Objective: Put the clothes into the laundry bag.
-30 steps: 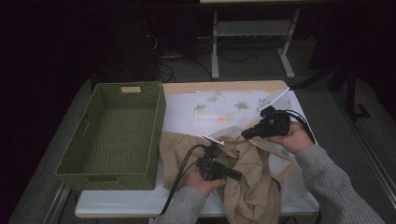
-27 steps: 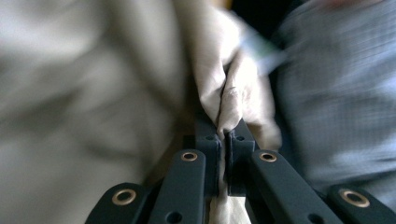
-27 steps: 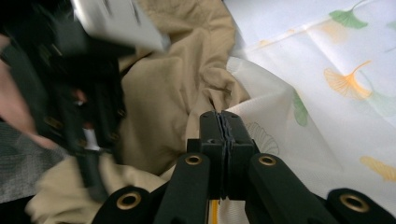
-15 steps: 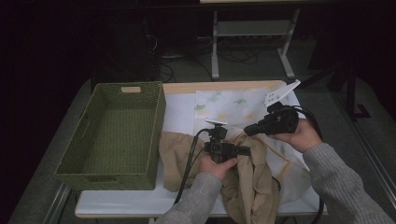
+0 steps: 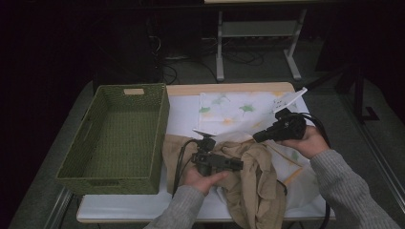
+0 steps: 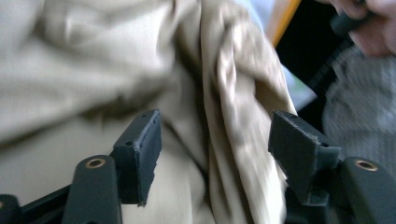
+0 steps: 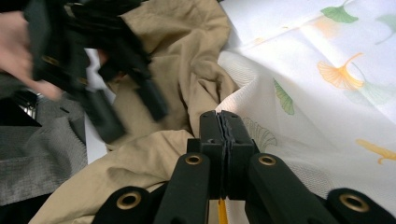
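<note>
- The table [image 5: 143, 212] is a white-topped rectangle with a light wooden strip along its far edge.
- A green woven basket [image 5: 117, 136] stands on its left part, reaching the left edge.
- A white cloth printed with green and orange ginkgo leaves [image 5: 239, 112] lies spread over the far right part.
- A crumpled beige garment [image 5: 253, 183] lies at the near middle, partly over the printed cloth's near edge and hanging past the table's near edge.

The high view looks forward and down from above the near edge of the counter [image 5: 181, 102]. The left gripper view sits close over the tan cloth [image 6: 84, 56]. The right gripper view, also close, faces left across that cloth [image 7: 187, 56]; all three share it.
</note>
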